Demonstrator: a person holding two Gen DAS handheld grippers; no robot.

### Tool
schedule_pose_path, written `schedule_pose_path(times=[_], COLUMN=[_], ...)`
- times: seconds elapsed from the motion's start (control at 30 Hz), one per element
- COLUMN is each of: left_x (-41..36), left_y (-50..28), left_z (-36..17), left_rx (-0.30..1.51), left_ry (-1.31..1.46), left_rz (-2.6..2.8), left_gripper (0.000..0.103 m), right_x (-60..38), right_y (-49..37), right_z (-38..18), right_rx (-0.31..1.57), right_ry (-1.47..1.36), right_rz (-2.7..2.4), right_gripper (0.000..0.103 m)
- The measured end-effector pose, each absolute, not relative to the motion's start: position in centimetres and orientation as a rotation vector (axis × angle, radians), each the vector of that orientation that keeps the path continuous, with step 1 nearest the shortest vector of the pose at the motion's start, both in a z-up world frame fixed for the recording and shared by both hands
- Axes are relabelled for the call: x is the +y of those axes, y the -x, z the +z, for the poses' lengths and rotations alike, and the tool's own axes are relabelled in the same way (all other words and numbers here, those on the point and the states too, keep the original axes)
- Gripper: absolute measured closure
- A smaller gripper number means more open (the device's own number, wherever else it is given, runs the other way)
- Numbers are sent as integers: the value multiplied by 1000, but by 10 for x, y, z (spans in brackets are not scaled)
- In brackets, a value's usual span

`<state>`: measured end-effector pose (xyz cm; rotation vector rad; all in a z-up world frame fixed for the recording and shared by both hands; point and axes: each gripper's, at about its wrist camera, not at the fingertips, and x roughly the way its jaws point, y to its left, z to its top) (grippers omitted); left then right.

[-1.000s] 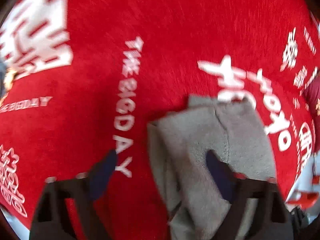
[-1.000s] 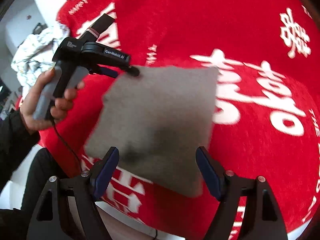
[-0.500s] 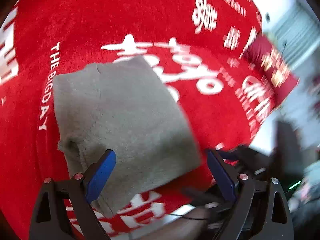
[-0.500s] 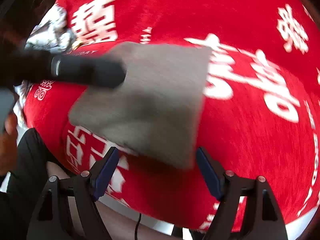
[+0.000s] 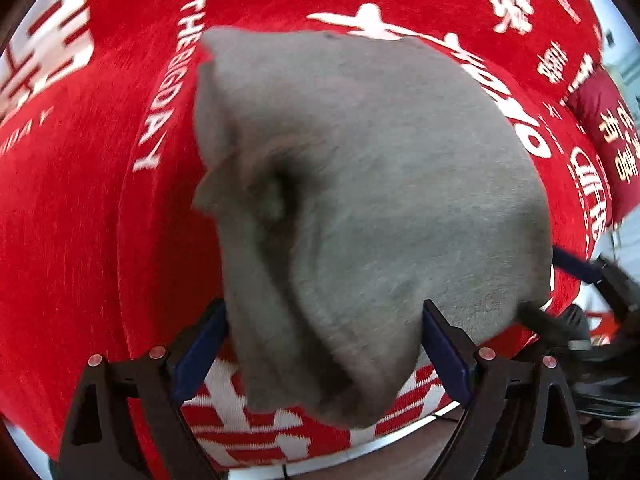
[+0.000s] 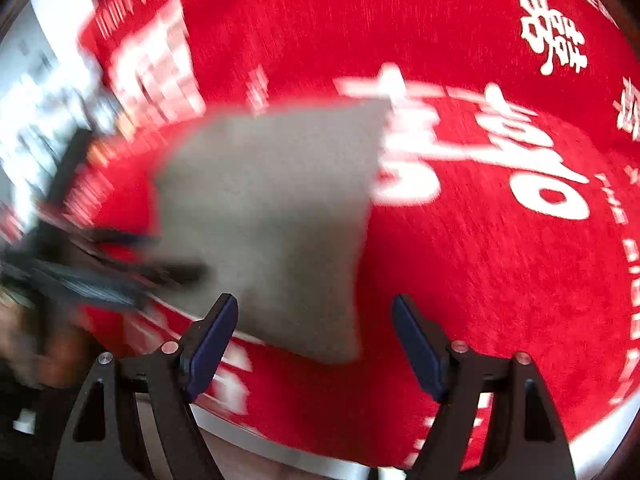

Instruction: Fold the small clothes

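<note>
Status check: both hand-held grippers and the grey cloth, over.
Left hand-held gripper open, straddling near edge of grey cloth. Right hand-held gripper open, empty, at cloth's near corner. Cloth folded on red tablecloth. Nothing in the way.

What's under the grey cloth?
The grey cloth lies on a red tablecloth with white writing. Red cloth shows all around it. Whatever print or thing sits directly beneath is covered, so it can't be seen.
</note>
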<state>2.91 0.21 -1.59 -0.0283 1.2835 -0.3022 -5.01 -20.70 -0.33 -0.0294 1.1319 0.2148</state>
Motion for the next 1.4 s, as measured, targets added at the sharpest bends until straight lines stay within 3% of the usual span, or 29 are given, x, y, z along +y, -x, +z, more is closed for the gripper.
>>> schedule_pose_path(times=[0.13, 0.3, 0.4, 0.43, 0.5, 0.77, 1.03, 1.4], left_x=[3, 16, 21, 23, 28, 17, 13, 13], left_y=[-12, -50, -90, -97, -95, -43, -4, 6], left_z=[28, 48, 12, -2, 0, 61, 64, 39], left_rx=[1134, 1072, 1200, 1252, 1237, 1037, 951, 1058], left_ry=[-23, 60, 39, 65, 106, 10, 134, 59], left_rz=[-252, -174, -57, -65, -59, -40, -78, 58], left_gripper=[10, 10, 10, 4, 2, 2, 2, 2], right_x=[-217, -190, -168, -164, -161, -173, -186, -176], right_y=[61, 51, 31, 20, 13, 57, 74, 77], right_z=[22, 53, 31, 15, 1, 47, 45, 30], right_rx=[1009, 824, 905, 979, 1025, 930, 976, 1069], right_ry=[-73, 14, 17, 2, -13, 35, 45, 66], right_rz=[302, 493, 634, 645, 635, 530, 402, 323], right_gripper=[20, 20, 19, 19, 19, 14, 14, 14])
